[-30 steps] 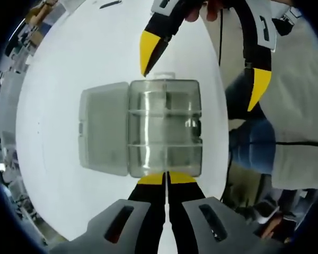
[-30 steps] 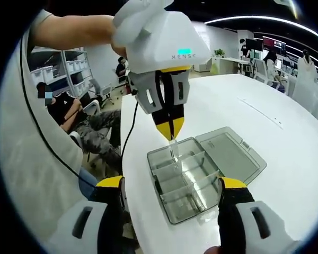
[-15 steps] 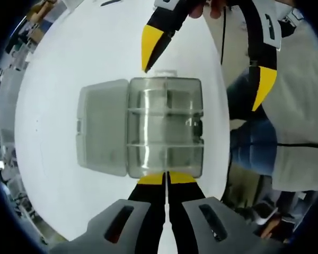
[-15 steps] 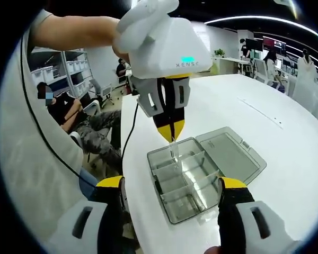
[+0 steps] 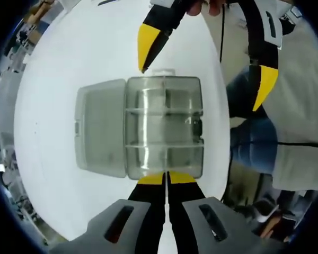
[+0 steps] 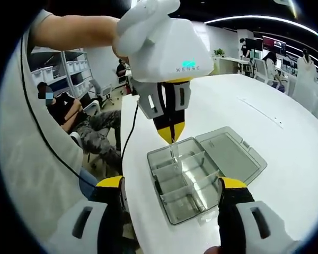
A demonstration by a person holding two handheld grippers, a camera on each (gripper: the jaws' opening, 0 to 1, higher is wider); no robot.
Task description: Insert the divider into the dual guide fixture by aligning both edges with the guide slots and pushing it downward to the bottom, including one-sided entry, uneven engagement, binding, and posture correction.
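A clear compartment box (image 5: 164, 127) lies on the white table (image 5: 58, 63), its lid (image 5: 100, 127) folded open flat beside it. My left gripper (image 5: 167, 179) looks straight down onto the box with its jaws pressed together. In the right gripper view the left gripper (image 6: 171, 136) hangs over the box's (image 6: 193, 182) near-left compartment, shut on a thin clear divider (image 6: 174, 152) whose lower end dips inside the box. My right gripper (image 6: 172, 184) stands wide open on either side of the box, touching nothing. Its yellow tips also reach into the left gripper view, where the right gripper (image 5: 205, 63) is open.
The box sits close to the table's edge (image 6: 128, 174), beyond which are a person's legs (image 5: 254, 143) and a black cable (image 6: 128, 132). A person (image 6: 77, 124) sits by shelving at the back left. The white table (image 6: 286, 159) stretches bare to the right.
The box looks slightly larger in the left gripper view, so the left gripper has eased down a little with the divider. The right gripper stays open in place.
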